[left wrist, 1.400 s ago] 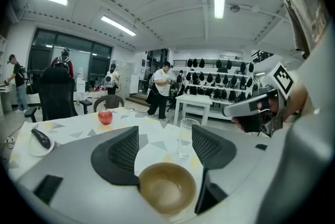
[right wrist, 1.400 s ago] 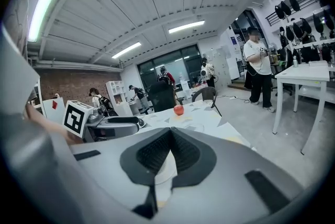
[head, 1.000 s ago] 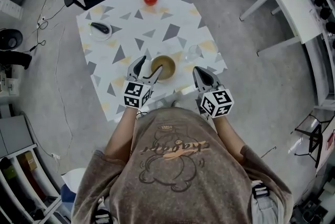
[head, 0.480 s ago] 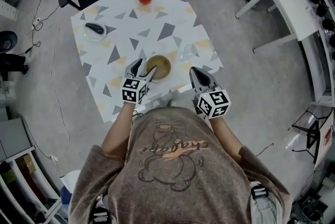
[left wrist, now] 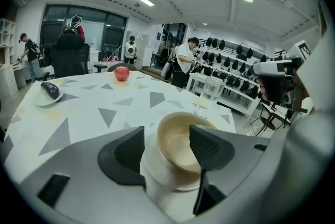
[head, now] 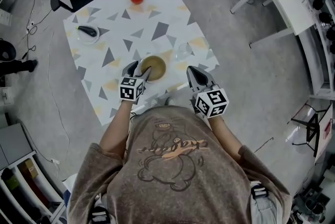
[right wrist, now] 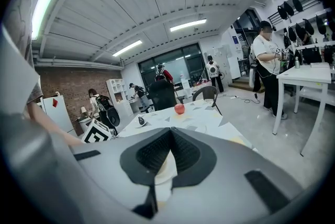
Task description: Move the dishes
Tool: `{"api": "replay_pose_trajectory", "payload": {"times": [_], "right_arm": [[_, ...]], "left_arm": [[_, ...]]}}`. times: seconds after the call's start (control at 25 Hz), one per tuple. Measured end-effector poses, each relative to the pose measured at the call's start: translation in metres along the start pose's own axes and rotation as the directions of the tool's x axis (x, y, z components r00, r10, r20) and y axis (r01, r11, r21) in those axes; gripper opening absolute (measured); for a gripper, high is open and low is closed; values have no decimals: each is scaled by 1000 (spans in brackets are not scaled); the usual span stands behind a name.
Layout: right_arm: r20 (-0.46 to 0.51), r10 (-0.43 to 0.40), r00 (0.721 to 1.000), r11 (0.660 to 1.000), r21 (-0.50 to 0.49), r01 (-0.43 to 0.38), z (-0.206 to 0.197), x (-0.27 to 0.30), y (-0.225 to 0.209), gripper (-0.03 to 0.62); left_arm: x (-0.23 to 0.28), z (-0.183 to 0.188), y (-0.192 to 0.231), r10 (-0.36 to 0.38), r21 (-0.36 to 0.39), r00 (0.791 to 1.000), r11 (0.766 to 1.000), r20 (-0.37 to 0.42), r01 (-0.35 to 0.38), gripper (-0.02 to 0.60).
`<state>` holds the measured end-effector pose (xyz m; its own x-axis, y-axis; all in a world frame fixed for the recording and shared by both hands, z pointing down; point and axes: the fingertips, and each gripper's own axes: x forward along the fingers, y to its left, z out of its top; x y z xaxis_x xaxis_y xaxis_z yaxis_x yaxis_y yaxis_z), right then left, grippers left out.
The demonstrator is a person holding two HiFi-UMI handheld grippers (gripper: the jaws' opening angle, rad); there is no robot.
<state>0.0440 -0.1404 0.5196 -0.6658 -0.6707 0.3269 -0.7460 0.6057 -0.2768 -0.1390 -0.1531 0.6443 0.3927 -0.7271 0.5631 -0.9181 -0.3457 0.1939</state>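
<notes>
While the tan bowl (left wrist: 180,147) sat on its white plate (left wrist: 157,173) near the front edge of the table (head: 162,34), your left gripper (left wrist: 167,134) straddled the bowl's left wall. One jaw was outside by the plate, one over the hollow; they were spread, had just been closing, and neither pad visibly pressed. Your right gripper (right wrist: 170,131) hung near that edge, jaws pressed together on nothing. A glass (head: 183,51) stood just right of the bowl.
</notes>
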Motion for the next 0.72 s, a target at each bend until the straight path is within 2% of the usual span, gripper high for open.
{"api": "replay_pose_trajectory", "payload": {"times": [0.24,0.72], "right_arm": [[-2,-10,1000,1000,13,10,-1,0,-6,-2],[-5,-28,1000,999,33,29,-5,-1,-14,-2]], "left_arm": [[8,-7,3,5,-10,999,1000,-51,-5,231],[14,-17,9,42,-25,993,999,-113,-45,88]]}}
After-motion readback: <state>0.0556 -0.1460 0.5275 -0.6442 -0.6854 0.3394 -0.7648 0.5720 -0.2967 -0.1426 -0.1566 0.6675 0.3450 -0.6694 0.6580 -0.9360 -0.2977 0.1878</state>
